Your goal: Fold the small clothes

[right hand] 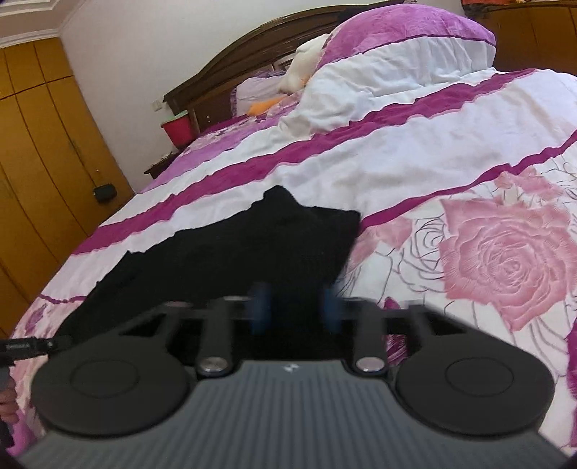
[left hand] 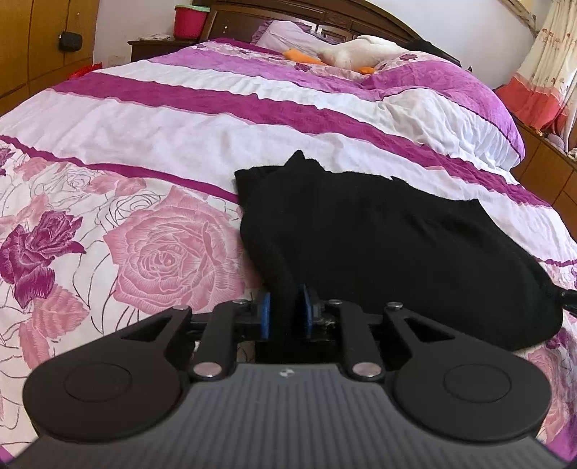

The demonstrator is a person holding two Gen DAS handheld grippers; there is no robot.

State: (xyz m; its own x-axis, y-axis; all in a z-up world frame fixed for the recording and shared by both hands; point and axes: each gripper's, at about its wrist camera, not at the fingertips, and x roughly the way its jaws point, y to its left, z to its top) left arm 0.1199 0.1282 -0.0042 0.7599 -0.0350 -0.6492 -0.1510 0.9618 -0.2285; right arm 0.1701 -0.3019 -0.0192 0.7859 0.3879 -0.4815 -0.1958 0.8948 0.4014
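A black garment lies spread on the flowered pink and white bed cover. In the left wrist view my left gripper is at the garment's near left edge. A raised ridge of the black cloth sits pinched between its blue pads. In the right wrist view, which is blurred, the same black garment lies on the bed cover. My right gripper is at its near right edge. Its blue pads stand well apart with black cloth lying between them.
A folded purple and white quilt and a white plush toy lie near the dark headboard. A red bucket stands on the nightstand beside yellow wardrobe doors. Curtains hang at the right.
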